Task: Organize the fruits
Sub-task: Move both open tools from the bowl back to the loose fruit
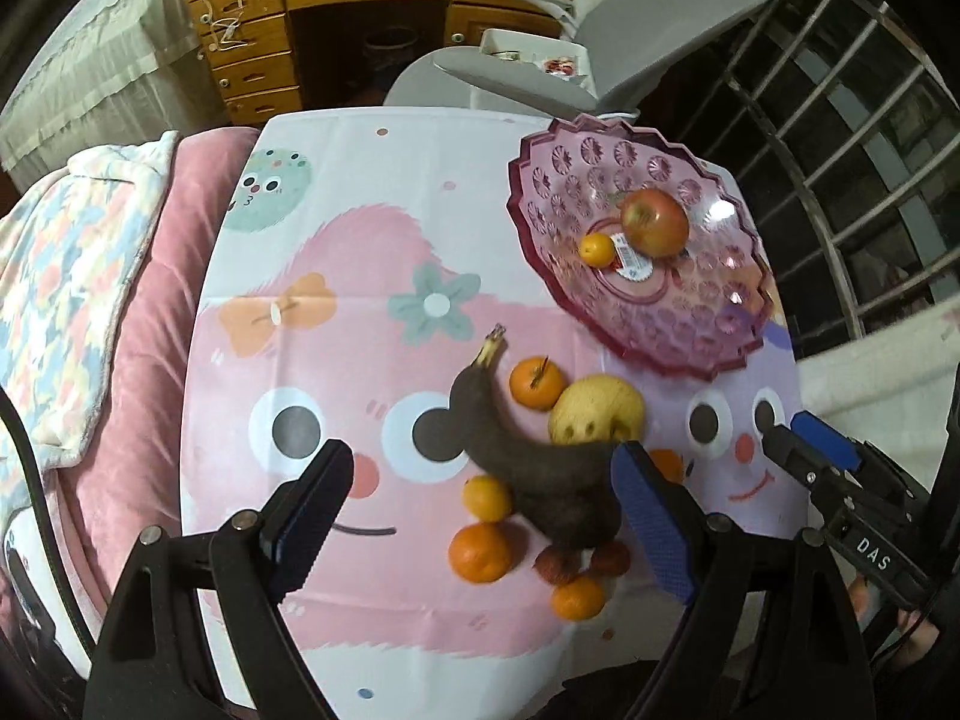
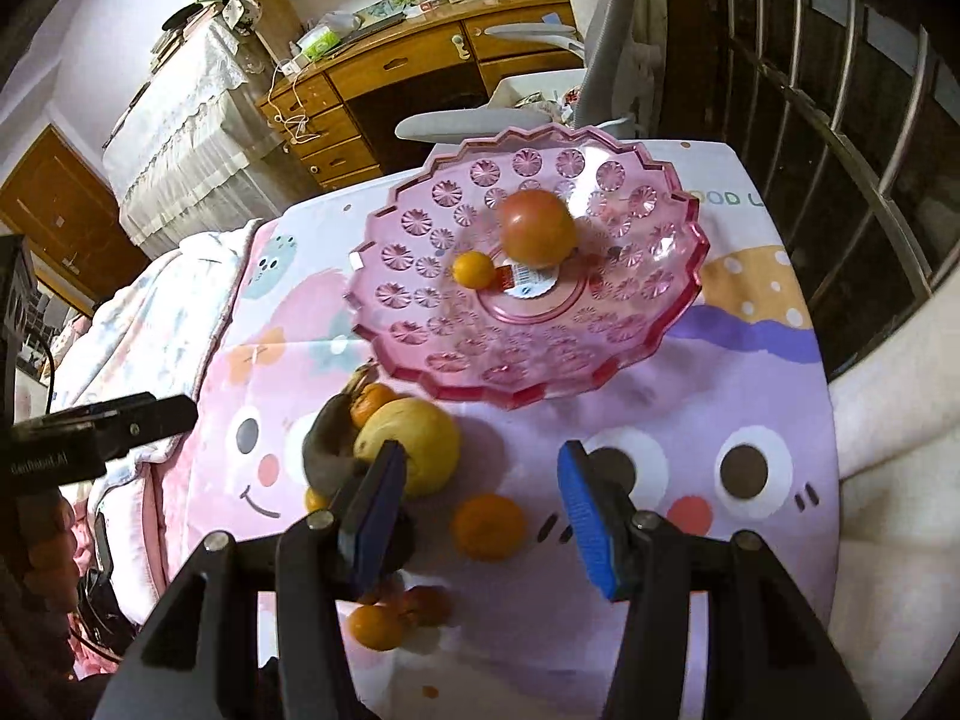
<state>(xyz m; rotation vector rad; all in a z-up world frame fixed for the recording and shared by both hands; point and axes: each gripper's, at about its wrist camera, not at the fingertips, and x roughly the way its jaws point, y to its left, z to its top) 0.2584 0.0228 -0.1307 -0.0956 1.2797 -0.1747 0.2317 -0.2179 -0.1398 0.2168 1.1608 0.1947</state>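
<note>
Left wrist: left claw point(image 1: 480, 474) gaped wide, empty, above the banana point(image 1: 534, 468) near the bowl point(image 1: 708, 354). Right wrist: right claw point(image 2: 480, 486) gaped empty around an orange point(image 2: 487, 527) below the bowl point(image 2: 384, 330); closing gently at its middle looked wisest.

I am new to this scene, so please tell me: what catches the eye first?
The pink fruit dish at the table's far side, holding a red apple and a small orange. Nearer, a blackened banana lies among loose oranges and a yellow pear on the cartoon tablecloth.
</note>
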